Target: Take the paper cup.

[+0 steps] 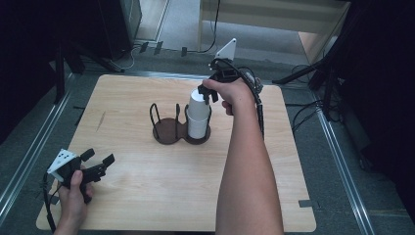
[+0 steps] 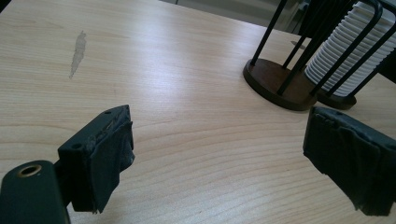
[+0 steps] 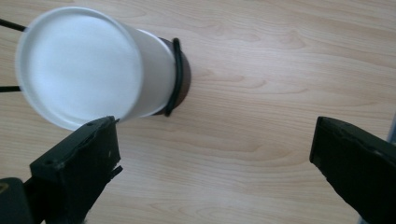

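Stack of white paper cups (image 1: 197, 117), upside down, seated in right bay of two-bay wire cup holder (image 1: 169, 131) at mid-table; left bay vacant. Right gripper (image 1: 208, 94) poised above stack top, jaws spread wide, nothing between; stack off-centre toward one jaw in right gripper view. Left gripper (image 1: 100, 160) parked low at near-left of wooden table (image 1: 132, 196), jaws wide, holding nothing. Best practice, likely: centre jaws over top cup, descend straight, close gently, avoid wire hoops.
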Motion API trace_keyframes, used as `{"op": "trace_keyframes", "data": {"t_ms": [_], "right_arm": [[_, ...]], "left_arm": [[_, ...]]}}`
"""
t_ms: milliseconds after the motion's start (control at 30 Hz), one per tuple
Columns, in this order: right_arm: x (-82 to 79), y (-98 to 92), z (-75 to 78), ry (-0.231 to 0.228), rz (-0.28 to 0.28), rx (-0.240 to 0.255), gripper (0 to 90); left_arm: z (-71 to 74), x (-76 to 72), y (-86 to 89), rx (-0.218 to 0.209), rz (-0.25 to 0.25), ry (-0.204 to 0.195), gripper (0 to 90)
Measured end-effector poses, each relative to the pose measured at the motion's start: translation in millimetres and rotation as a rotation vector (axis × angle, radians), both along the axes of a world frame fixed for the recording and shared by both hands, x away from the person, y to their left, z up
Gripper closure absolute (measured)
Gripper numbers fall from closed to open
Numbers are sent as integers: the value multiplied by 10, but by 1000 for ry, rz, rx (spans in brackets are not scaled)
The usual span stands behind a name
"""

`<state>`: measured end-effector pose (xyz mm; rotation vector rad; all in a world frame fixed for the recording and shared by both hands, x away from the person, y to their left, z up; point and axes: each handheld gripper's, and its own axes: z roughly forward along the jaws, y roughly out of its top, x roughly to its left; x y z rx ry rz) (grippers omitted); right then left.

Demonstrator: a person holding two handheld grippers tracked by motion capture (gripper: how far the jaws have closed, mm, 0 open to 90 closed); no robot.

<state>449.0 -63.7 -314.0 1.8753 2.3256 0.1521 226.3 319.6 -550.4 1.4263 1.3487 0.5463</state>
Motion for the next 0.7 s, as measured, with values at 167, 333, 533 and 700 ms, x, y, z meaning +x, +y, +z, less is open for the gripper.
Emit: {"op": "trace_keyframes", "data": {"t_ms": [167, 333, 533, 700], "right_arm": [[8, 116, -15, -5, 11, 29, 11], [14, 222, -20, -7, 23, 40, 11], [25, 348, -45, -12, 35, 48, 12], [34, 443, -98, -4, 47, 46, 26]], "left_arm": [[1, 0, -1, 3, -1, 1, 88], [1, 2, 0, 4, -1, 2, 88], [1, 2, 0, 4, -2, 2, 88], [1, 3, 0, 2, -2, 2, 88]]}}
